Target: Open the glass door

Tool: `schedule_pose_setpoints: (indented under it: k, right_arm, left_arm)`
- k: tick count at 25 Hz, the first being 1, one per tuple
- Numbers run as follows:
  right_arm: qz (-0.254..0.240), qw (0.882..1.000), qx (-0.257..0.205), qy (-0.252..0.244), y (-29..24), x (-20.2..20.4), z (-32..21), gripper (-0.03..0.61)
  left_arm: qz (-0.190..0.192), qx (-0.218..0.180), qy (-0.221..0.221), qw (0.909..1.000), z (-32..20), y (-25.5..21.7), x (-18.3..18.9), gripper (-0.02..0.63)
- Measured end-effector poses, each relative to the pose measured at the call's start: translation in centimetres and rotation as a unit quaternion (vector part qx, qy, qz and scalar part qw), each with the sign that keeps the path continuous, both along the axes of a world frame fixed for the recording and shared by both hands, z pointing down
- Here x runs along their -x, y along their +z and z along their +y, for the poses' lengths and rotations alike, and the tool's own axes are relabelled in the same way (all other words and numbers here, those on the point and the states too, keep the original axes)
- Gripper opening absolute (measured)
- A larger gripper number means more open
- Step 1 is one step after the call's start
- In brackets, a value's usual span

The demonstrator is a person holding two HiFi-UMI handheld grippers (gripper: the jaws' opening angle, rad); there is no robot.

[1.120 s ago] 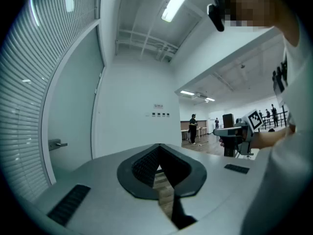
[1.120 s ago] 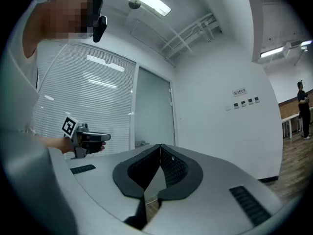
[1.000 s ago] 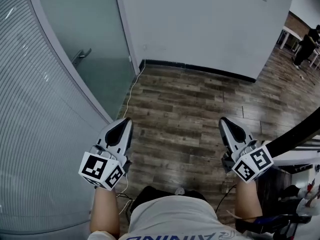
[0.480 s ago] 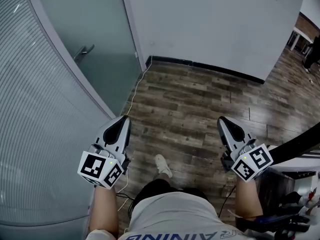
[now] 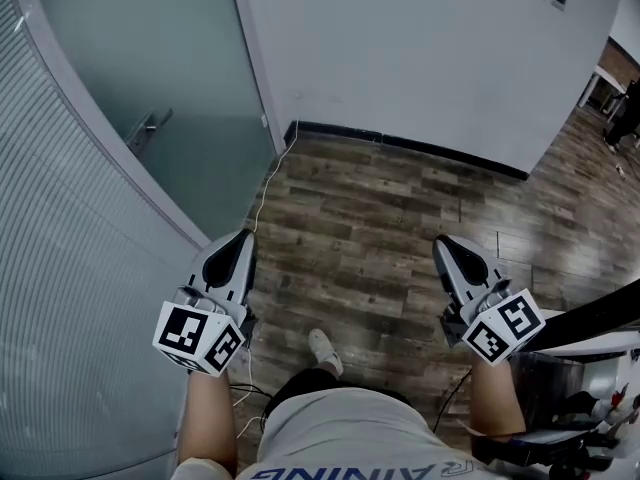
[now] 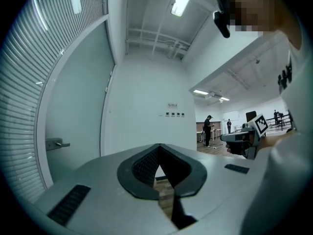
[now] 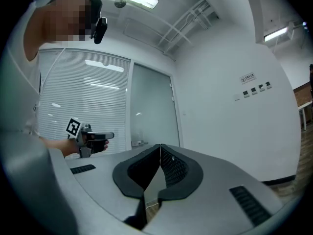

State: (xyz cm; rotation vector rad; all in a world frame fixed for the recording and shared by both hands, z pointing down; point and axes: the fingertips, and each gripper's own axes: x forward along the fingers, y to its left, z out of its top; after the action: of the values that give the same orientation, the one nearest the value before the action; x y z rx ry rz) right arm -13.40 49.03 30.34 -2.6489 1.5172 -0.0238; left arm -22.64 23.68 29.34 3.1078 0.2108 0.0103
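a light shoe (image 5: 325, 351) now shows on the wooden floor (image 5: 380, 228) between the forearms, where a second ago there was none, and the door handle (image 5: 148, 126) sits lower and further left in the head view than half a second ago. both grippers keep their places in that view. a ribbed blind partition (image 5: 60, 268) curves along the left, a white wall (image 5: 420, 58) with a dark baseboard (image 5: 400, 140) stands ahead, and a thin white cable (image 5: 268, 183) trails over the floor from the door's corner towards the left gripper (image 5: 240, 240). the frosted glass door (image 5: 150, 48) is closed, ahead and to the left of it, well apart; the right gripper (image 5: 450, 243) is further off. both grippers' jaws are closed tip to tip, holding nothing.
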Motion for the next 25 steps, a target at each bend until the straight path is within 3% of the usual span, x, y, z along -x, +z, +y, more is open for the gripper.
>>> schedule_pose_setpoints:
  k: [4,13,25]
  right_arm:
    - [0.003,1.000,-0.003,-0.017,-0.2,-3.8,-3.6,0.003]
    - [-0.007,0.996,-0.036,-0.079,0.4,-11.8,-14.5,0.005]
    - [-0.026,0.989,-0.019,-0.142,1.1,-17.2,-25.3,0.005]
  left_arm:
    - [-0.004,-0.002,-0.010,0.9999,-3.2,-0.1,-3.2,-0.006]
    - [0.000,-0.009,-0.077,0.9970,-13.0,-1.2,-8.6,-0.006]
    - [-0.004,0.001,-0.123,0.9924,-21.2,-0.8,-11.3,-0.006]
